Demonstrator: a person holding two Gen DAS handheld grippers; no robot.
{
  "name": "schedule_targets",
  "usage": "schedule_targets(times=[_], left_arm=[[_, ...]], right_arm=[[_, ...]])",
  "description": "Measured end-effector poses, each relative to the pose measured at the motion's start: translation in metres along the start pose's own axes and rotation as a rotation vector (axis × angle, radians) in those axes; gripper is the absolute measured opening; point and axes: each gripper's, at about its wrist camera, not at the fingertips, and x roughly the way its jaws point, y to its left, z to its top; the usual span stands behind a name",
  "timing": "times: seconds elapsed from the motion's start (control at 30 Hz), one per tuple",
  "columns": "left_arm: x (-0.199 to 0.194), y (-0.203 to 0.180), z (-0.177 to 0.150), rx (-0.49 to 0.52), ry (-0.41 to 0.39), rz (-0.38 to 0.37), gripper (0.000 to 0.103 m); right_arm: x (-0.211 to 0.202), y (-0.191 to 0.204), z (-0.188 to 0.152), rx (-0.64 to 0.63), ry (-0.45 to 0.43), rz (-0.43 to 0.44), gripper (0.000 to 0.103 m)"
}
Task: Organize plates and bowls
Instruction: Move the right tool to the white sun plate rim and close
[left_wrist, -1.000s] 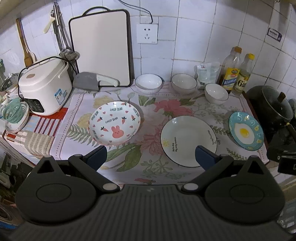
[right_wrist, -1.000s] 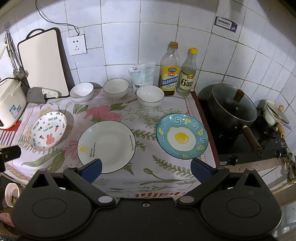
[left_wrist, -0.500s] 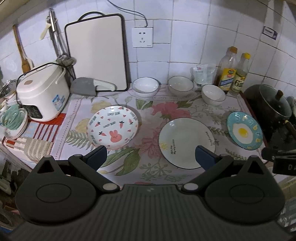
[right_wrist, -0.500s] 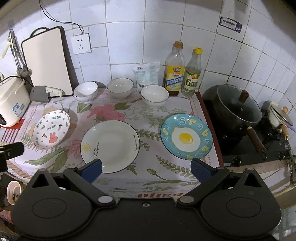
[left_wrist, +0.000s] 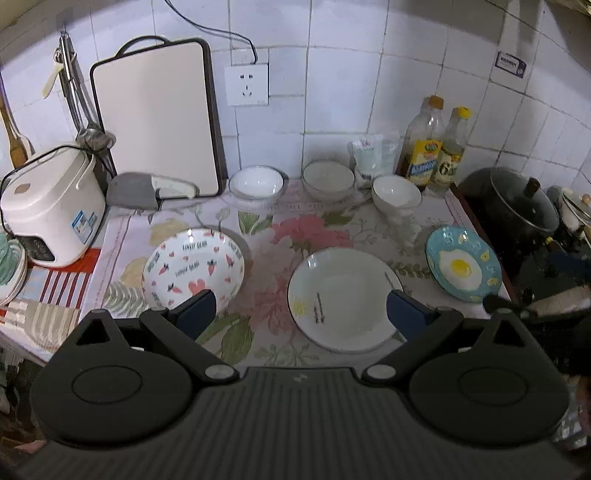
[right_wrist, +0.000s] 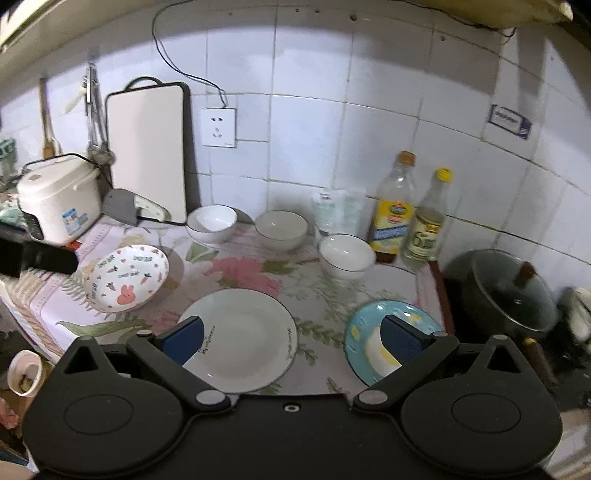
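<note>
While both tools hang above the near edge of the surface, nothing is held: the left tool has its jaws spread wide with only air between them, and the right tool is likewise spread and empty.

Three plates lie flat in a row on the flowered cloth, well apart from one another. On the left is the rabbit plate, deep and patterned with carrots. In the middle is the white plate with a thin dark rim. On the right, near the stove, is the egg plate, blue with a fried egg painted on it.

Behind them, near the tiled wall, stand three white bowls, upright and separate.

All of this looks like glazed ceramic: stiff, fairly heavy, slick and breakable. I judge the rim the only place to grip, one finger sliding under the raised lip and one above. Stacking would need a gentle set-down.
</note>
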Motion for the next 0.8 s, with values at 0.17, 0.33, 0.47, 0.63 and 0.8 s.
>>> schedule_targets(times=[0.17, 0.33, 0.47, 0.63, 0.8], left_arm=[[0.028, -0.004, 0.001, 0.036, -0.065, 0.030, 0.089], [0.070, -0.001, -0.003, -0.002, -0.053, 0.004, 0.089], [0.111, 0.000, -0.015, 0.001, -0.014, 0.036, 0.089], [0.162, 0.007, -0.033, -0.030, 0.061, 0.007, 0.089], [0.201, 0.014, -0.048, -0.059, 0.056, -0.024, 0.089]], right_arm=[[0.024, -0.023, -0.013, 0.126, -0.092, 0.094, 0.097], [0.056, -0.030, -0.026, 0.211, -0.091, 0.134, 0.097], [0.090, -0.031, -0.037, 0.221, -0.026, 0.184, 0.097], [0.130, -0.036, -0.054, 0.306, 0.062, 0.245, 0.092], [0.153, -0.035, -0.070, 0.328, 0.067, 0.270, 0.091]])
